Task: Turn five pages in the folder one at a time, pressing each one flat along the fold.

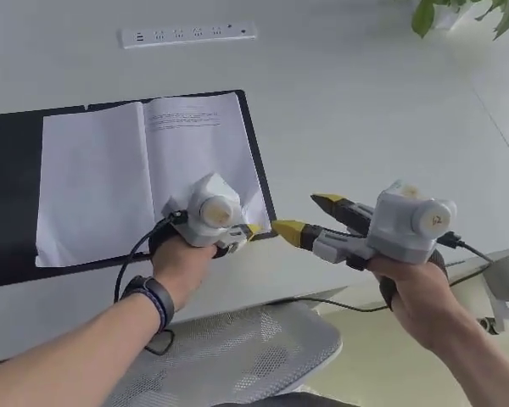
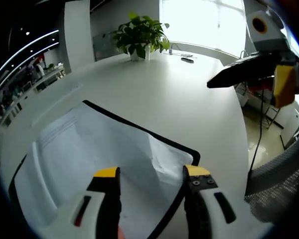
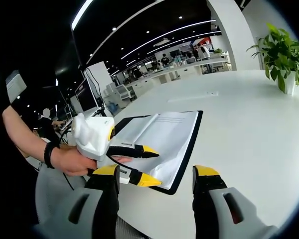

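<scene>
Sitting nearest the camera, a grey mesh chair [image 1: 237, 356] pokes out under the near edge of a white table [image 1: 365, 110]. Above it, a person's left hand [image 1: 182, 259], with a dark wristband [image 1: 150, 295] and a black cable [image 1: 131, 259] trailing past it, holds the left gripper [image 2: 152, 172] low at the table's edge. Its yellow-tipped jaws are spread, one on either side of the near right corner of the folder [image 1: 8, 170]; whether they touch the paper cannot be told. The right hand [image 1: 416, 288] holds the right gripper [image 1: 299, 214] just beside that corner, to the folder's right and clear of it. Its jaws are spread too, with nothing between them, and they point toward the left gripper.

The black folder lies open on the table in front of the person, white sheets showing on both sides of the fold. The left page [image 1: 89, 178] is blank. The right page [image 1: 199, 144] carries a few printed lines at its top and bows a little near the left gripper.

Farther back, a white power strip [image 1: 188, 35] rests on the table, and a green plant [image 1: 458, 13] stands at the far right corner.
</scene>
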